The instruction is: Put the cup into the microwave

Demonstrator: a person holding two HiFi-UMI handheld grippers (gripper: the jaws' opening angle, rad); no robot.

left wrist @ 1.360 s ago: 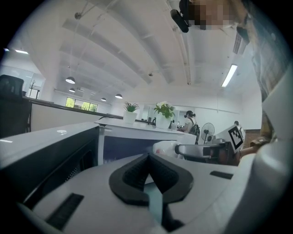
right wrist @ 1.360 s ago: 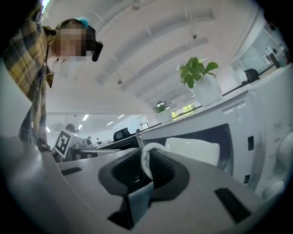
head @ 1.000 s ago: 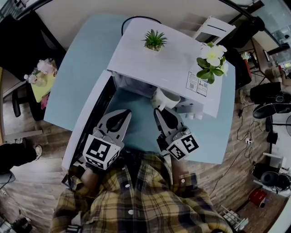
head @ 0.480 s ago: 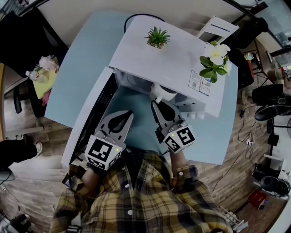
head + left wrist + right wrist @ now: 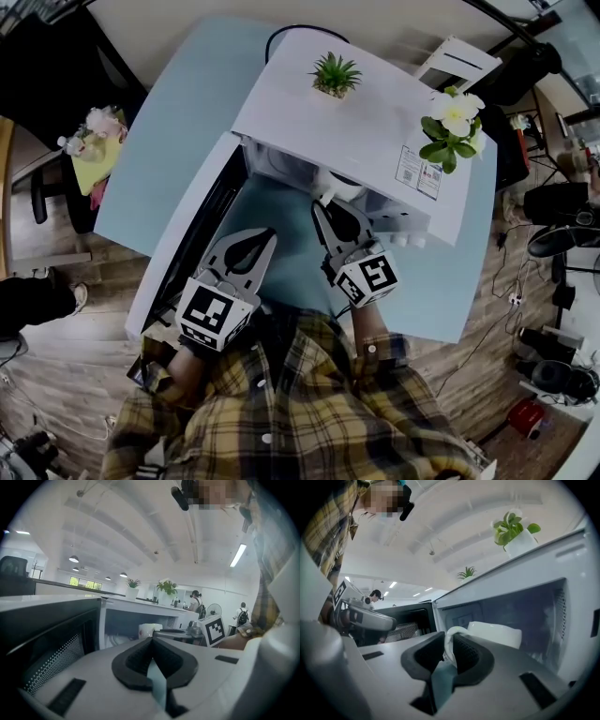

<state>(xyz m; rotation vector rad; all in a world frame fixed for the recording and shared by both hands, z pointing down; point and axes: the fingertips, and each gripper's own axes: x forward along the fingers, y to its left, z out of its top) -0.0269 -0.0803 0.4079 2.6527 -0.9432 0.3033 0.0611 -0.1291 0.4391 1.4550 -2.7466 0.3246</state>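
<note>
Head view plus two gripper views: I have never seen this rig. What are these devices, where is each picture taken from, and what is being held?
There is no robot here. A person in a checked shirt holds a hand-operated claw in each hand. The head view comes from a camera on the person's head, looking down. Each gripper view comes from a camera riding on one claw, looking along its jaws. On the light blue table stands a white microwave with its door swung open. A small green plant and a white-flowered plant sit on top. The right claw grips a white cup by its handle, and the cup's body reaches into the open cavity. The left claw is shut and empty, near the door.
</note>
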